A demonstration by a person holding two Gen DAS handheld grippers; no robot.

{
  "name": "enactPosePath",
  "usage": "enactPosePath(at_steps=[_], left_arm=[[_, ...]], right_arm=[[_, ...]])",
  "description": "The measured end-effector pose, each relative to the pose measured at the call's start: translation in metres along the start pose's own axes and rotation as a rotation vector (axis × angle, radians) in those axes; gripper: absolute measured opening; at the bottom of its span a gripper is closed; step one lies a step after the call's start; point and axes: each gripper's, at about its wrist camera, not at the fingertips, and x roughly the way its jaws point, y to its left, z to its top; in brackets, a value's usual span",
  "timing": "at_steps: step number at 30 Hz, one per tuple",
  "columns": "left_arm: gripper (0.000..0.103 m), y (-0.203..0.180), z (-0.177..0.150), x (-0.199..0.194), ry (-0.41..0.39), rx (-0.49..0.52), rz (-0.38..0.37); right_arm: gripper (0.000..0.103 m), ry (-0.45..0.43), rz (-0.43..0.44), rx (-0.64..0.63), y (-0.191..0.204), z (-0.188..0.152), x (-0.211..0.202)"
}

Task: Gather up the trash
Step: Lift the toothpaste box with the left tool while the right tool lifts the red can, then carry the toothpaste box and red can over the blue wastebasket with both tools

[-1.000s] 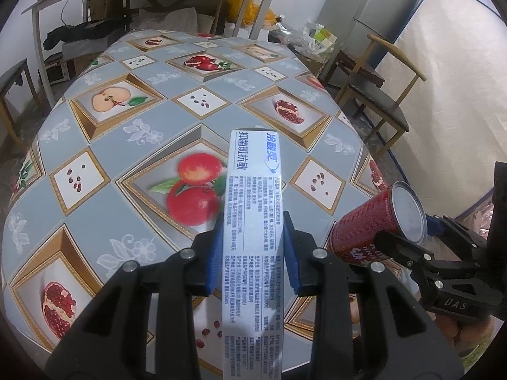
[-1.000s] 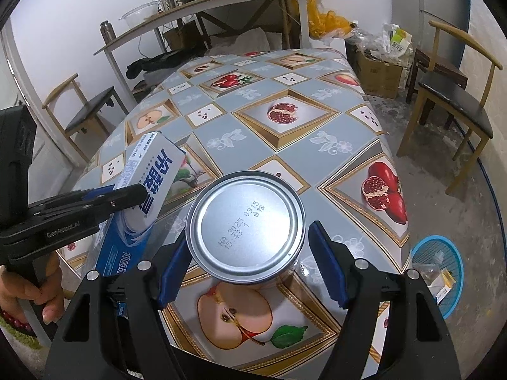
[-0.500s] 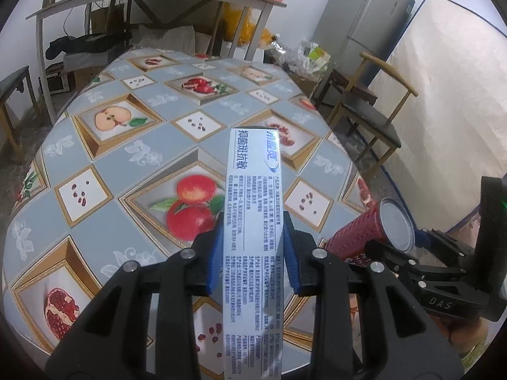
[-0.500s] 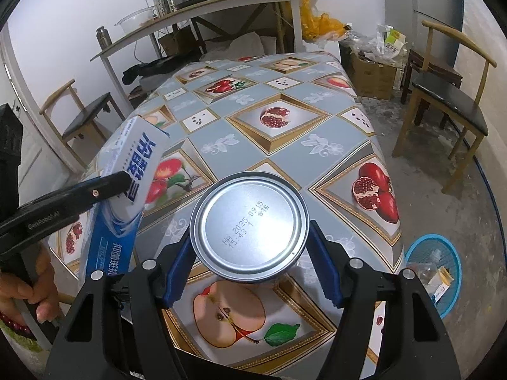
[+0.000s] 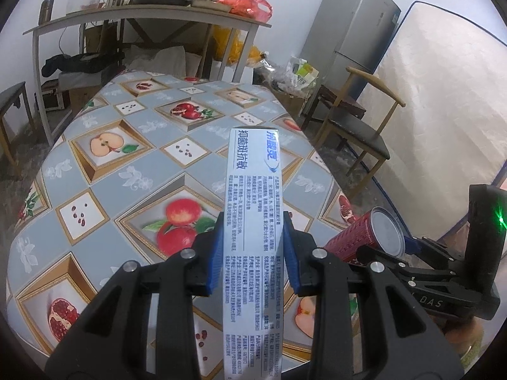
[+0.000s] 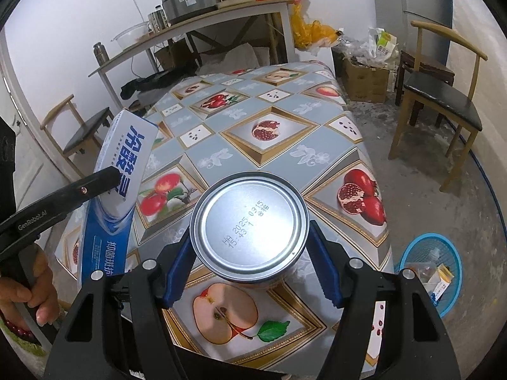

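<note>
Gripping a long blue-and-white cardboard toothpaste box point(image 5: 252, 221) crosswise, the left claw point(image 5: 252, 253) is clamped on its narrow sides w/ both blue pads pressed in, so the box sticks out ahead, clear above the fruit-print desk point(image 5: 126, 164). Probably held near mid-length for balance. At right in this view, the red cylindrical metal can point(image 5: 364, 237) lies sideways in the other claw, off the desk edge.

Right wrist view: the right claw point(image 6: 250, 262) is clamped on the can point(image 6: 250, 224), pads on the curved wall, silver end facing the lens, so it can't roll out. The box point(image 6: 120, 190) rides at left, well apart from the can. Blue mesh basket point(image 6: 412, 253) on the floor beside the desk, some trash already inside; likely the drop spot for both.
</note>
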Motion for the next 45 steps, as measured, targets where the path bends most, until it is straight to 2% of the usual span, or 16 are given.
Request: enactPosePath(at_steps=[20,33,40,45], left_arm=[[0.031,-0.041,0.000,-0.004,-0.008,0.087,0.036],[0.031,-0.067,0.001,-0.013,-0.045,0.139,0.039],[0.031,-0.089,0.005,-0.015,-0.050,0.165,0.002],[0.031,-0.119,0.014,-0.008,-0.046,0.197,-0.080]], right_arm=[[0.066,-0.037,-0.020,0.033,-0.020,-0.007,-0.026],[0.066,-0.066,-0.033,0.064,-0.033,-0.011,-0.043],[0.066,-0.111,-0.066,0.110,-0.055,-0.014,-0.064],[0.066,-0.175,-0.153,0.201,-0.097,-0.020,-0.096]])
